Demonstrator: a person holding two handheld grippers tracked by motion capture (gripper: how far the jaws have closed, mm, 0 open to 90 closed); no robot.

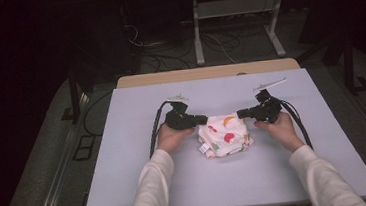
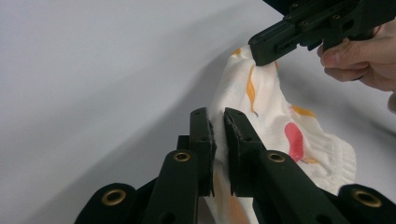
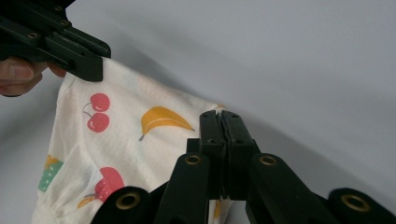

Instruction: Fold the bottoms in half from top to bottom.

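High view: two tongs (image 1: 201,119) (image 1: 242,113) clamp one garment (image 1: 224,135).

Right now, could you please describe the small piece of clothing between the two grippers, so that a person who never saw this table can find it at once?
On the pale grey table, look at the middle, between the person's two hands. There the left gripper and the right gripper each pinch one top corner of a small white garment. It is the one cloth item there, printed with cherries, a banana and other bright fruit.
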